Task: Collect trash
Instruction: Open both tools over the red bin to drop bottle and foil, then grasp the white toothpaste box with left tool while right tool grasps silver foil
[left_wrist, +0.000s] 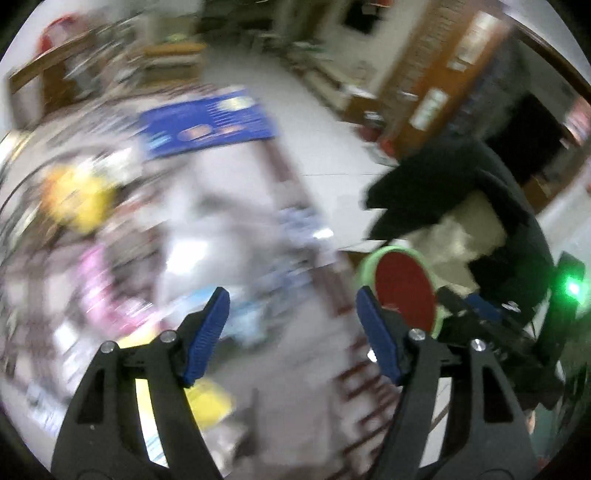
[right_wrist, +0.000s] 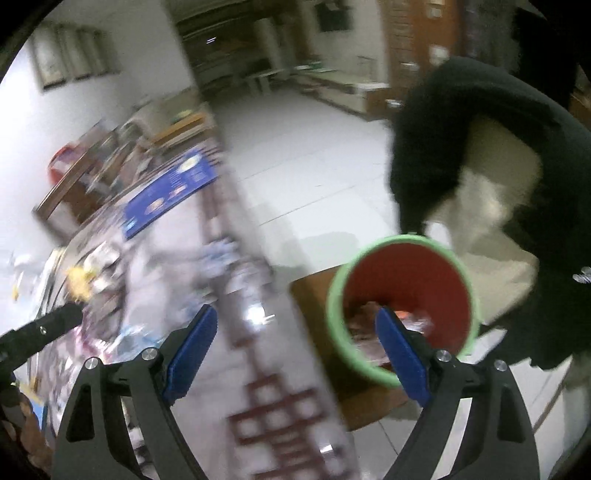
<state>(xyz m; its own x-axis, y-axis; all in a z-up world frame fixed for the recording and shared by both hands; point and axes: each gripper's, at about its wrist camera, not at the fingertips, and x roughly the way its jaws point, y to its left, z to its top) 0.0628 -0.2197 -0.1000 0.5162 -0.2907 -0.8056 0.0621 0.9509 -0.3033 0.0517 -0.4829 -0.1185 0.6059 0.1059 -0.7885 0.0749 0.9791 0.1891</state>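
Red bin with a pale green rim, mouth tilted toward the right wrist camera, standing on a brown wooden surface just off the counter's right edge; crumpled wrappers dimly visible inside, partly hidden behind one blue pad. Right gripper with jaws spread wide, holding nothing, over the counter's right edge beside the bin. Left gripper likewise wide apart and empty, above the cluttered counter. Heavily smeared by motion blur: litter on the counter reduced to yellow, pink and white blotches, individual pieces impossible to name. Blue printed sheet near the counter's far edge, text unreadable. Dark garment draped behind the bin, cut off at the frame's right.
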